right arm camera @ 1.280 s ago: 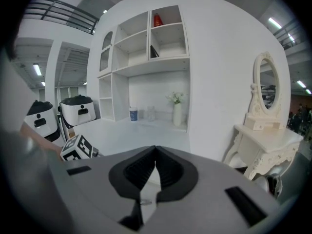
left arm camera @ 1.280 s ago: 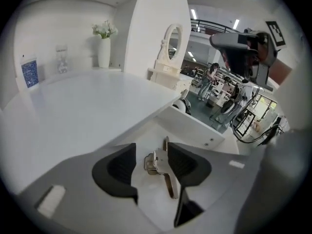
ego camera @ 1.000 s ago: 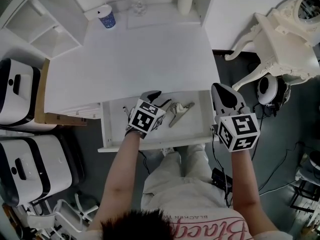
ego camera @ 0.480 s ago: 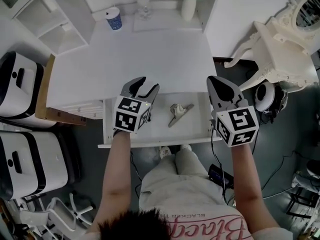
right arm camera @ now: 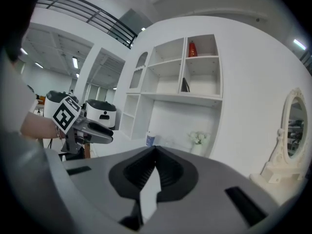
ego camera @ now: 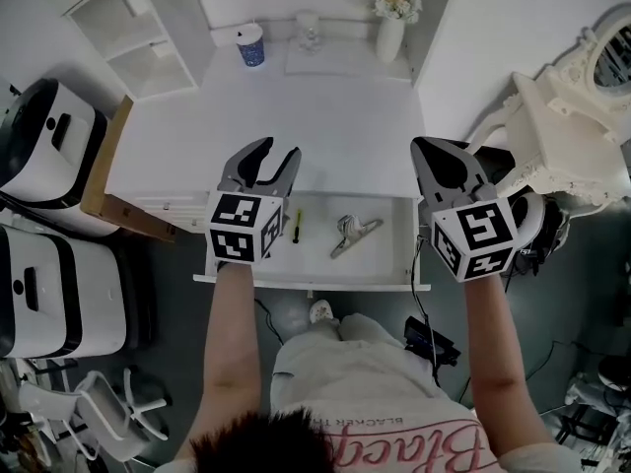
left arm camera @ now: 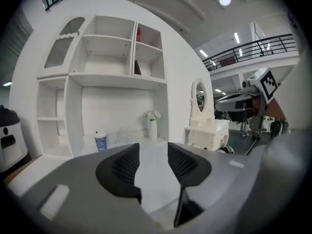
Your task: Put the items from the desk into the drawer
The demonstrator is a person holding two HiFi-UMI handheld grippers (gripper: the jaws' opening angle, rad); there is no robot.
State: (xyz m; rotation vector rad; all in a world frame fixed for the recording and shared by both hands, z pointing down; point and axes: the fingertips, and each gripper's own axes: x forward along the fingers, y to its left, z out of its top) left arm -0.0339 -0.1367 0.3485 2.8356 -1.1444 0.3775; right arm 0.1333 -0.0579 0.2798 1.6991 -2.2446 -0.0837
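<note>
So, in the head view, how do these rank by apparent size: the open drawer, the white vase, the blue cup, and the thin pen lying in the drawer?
1. The drawer, by far the largest.
2. The vase and the blue cup look about alike, so I do not rank them.
3. The pen, a thin sliver, is smallest.

1. My desk [ego camera: 296, 126] looks like smooth, matt white painted board.
2. The clip [ego camera: 353, 235] in my drawer [ego camera: 315, 269] gleams like metal.
3. My left gripper [ego camera: 276, 154] has matt black ribbed pads [left arm camera: 124, 167].
</note>
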